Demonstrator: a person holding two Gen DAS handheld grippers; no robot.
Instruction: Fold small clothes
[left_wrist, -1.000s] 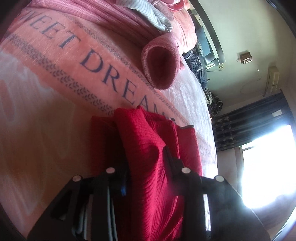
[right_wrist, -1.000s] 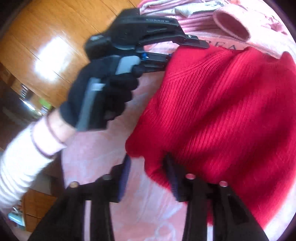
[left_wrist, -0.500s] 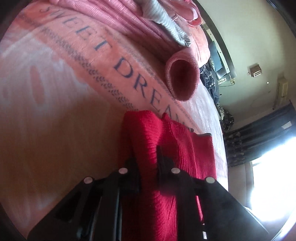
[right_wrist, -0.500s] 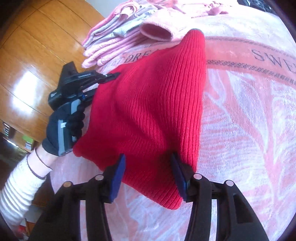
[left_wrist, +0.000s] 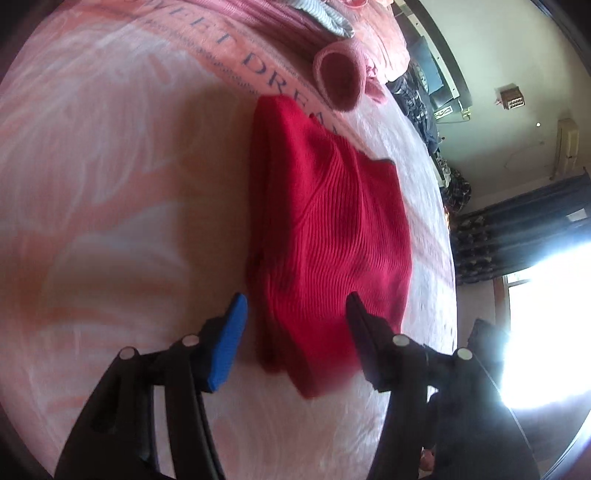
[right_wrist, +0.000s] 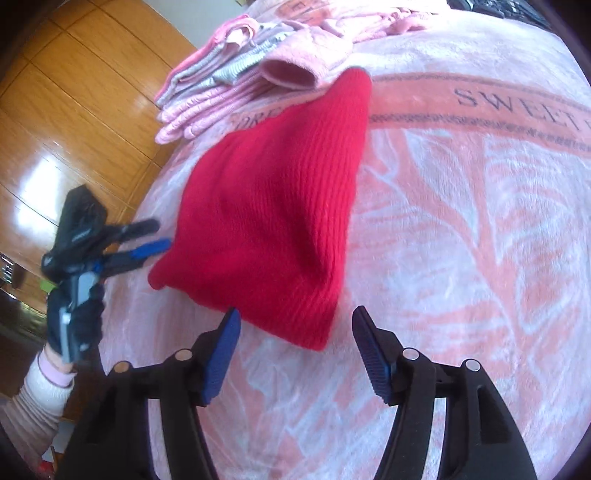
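Pink bedding lettered "SWEET DREAM" (right_wrist: 517, 107) fills my view, and on it lies the red knit garment (left_wrist: 325, 229), doubled over into a rough wedge, its far tip touching the pink sleeve (right_wrist: 291, 72) of the clothes pile (right_wrist: 221, 88). My left gripper (left_wrist: 295, 314) stands wide open, holding nothing, its tips to either side of the near edge. My right gripper (right_wrist: 295, 325) is equally spread and empty just off the near corner. One fold looks done, I judge; edges sit uneven, so squaring and probably another fold remain.
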